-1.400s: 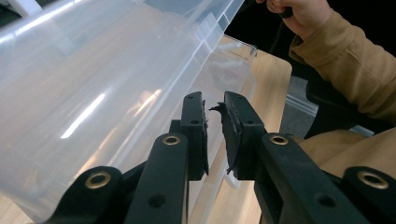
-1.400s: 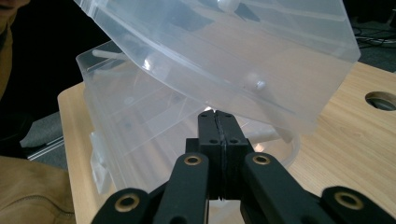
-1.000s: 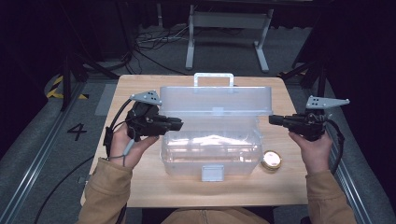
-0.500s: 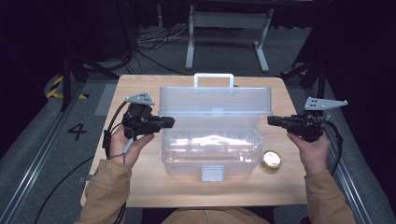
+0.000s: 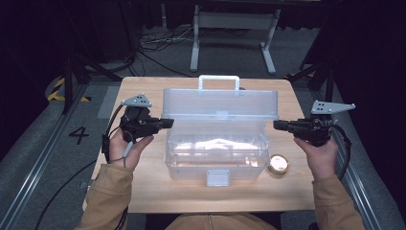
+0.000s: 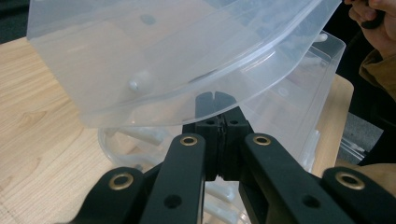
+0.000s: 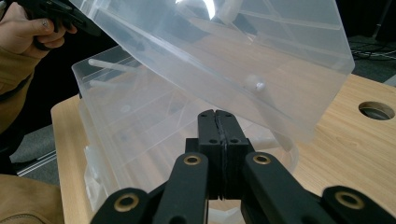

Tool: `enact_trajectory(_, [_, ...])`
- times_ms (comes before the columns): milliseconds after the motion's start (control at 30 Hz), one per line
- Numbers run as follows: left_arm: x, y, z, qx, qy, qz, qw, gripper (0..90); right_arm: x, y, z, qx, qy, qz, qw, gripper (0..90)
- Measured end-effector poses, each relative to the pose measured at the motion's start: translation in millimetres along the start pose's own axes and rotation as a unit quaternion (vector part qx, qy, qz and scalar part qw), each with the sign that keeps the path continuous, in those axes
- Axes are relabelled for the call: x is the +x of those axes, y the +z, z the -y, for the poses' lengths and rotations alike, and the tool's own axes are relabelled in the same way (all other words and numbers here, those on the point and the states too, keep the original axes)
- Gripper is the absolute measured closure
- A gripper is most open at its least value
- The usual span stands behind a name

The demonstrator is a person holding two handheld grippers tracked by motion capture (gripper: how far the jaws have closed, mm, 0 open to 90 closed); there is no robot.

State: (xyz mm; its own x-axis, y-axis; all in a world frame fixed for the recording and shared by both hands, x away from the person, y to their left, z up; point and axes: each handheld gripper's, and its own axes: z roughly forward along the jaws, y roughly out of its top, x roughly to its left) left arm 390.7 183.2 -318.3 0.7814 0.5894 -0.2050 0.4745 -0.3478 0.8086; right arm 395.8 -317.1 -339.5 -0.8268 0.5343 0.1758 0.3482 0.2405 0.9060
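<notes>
The light wooden rectangular table carries all items. At its centre stands the clear plastic storage box with a hinged lid, its front latch facing the person. The translucent lid with a carry handle is raised and tilted back over the rear half of the box; in the left gripper view the lid's curved rim hangs directly above the jaw tips, and in the right gripper view the lid panel slopes over the open box body. Pale contents lie on the box floor; what they are cannot be told.

The left gripper, black with a grey three-cornered plate, is held level at the box's left end, tips at the lid's lower left corner. Its jaws have just been closing and now stand pressed together with nothing between them; the tips lie just under the lid rim, and contact cannot be confirmed.

The right gripper, of the same build, is held level at the box's right end, just beside the wall. Its jaws are fully closed on nothing.

A small round gold-coloured tin lies on the table just beside the box's front right corner.
</notes>
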Motion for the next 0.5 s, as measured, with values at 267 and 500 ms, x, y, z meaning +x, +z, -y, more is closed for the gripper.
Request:
enact_trajectory(267, [3.1,-1.2,-1.3,-0.001,0.005,-0.003,1.0,89.1,3.0,-1.3,3.1,0.003,-0.004,-0.001,1.0,79.2])
enact_trajectory(500, [6.2,-1.3,-3.4,-0.004,0.011,0.001,0.9999,89.0,4.4,-7.0,5.8,-0.008,-0.007,0.036,0.9993,62.2])
